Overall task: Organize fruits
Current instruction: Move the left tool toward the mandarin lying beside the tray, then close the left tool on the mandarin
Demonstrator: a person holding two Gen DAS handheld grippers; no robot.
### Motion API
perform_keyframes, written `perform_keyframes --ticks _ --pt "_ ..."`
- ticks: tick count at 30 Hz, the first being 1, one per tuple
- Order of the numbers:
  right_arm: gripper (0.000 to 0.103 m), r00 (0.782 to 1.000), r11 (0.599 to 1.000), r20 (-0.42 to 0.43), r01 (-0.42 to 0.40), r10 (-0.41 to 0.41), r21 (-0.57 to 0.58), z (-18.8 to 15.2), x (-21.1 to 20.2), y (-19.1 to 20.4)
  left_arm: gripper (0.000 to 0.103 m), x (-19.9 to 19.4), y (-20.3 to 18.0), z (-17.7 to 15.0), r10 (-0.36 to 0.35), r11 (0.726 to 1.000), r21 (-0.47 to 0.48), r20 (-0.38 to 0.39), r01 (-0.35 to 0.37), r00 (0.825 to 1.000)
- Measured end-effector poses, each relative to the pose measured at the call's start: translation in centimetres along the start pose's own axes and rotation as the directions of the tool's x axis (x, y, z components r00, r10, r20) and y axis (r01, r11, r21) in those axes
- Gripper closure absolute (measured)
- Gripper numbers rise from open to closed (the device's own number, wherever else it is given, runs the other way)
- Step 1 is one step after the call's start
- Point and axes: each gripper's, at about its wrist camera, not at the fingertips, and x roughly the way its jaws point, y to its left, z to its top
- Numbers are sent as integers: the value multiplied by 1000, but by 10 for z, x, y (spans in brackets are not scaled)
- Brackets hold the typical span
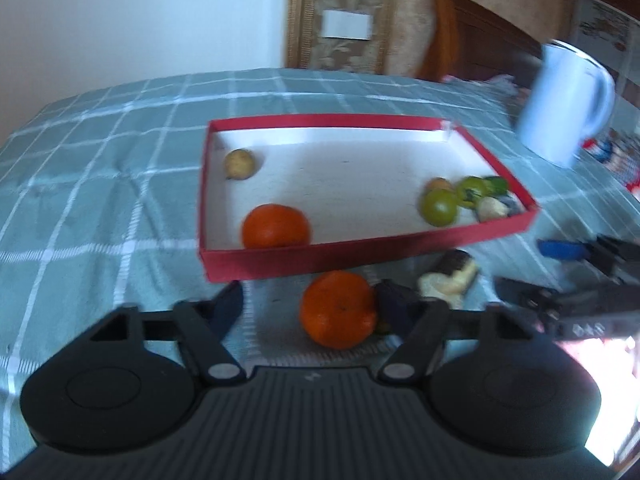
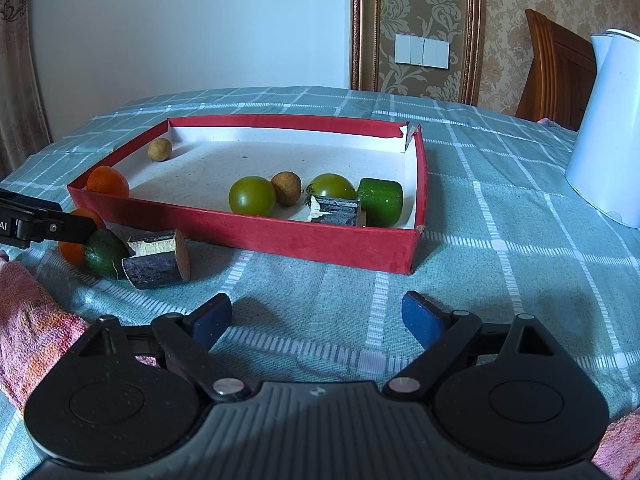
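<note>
A red box [image 1: 280, 264] [image 2: 280, 236] lies on the checked cloth. Inside are an orange [image 1: 275, 226] [image 2: 108, 181], a brown longan [image 1: 239, 164] [image 2: 159, 149], two green tomatoes [image 2: 252, 196], a second longan [image 2: 286, 188], a dark cane piece [image 2: 334, 211] and a green cylinder [image 2: 380, 202]. Outside, an orange [image 1: 338, 310] [image 2: 76, 236], a green fruit [image 2: 105, 253] and a cane piece [image 2: 158, 260] lie on the cloth. My left gripper [image 1: 316, 308] is open around the outside orange. My right gripper [image 2: 316, 316] is open and empty, in front of the box.
A white kettle [image 1: 564, 104] [image 2: 608, 128] stands at the right. A pink towel [image 2: 32, 320] lies at the near left. A wooden chair [image 2: 552, 72] and the wall stand behind the table.
</note>
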Motion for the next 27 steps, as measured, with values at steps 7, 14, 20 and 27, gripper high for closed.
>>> perform_keyframes --ticks 7,14,20,27 --pt "10 1000 1000 0 0 0 0 0 0 0 47 2 -7 -5 -40 994 101 -30 42 999" --pt "10 1000 1000 0 1 -1 0 0 1 0 47 10 0 -10 -42 996 77 -39 45 998" --pt "9 1000 1000 0 1 -1 0 0 1 0 56 13 -9 -12 -9 992 124 -33 13 999" --pt "9 1000 1000 -1 1 -1 0 0 1 0 44 16 -26 -10 68 963 259 9 -68 998"
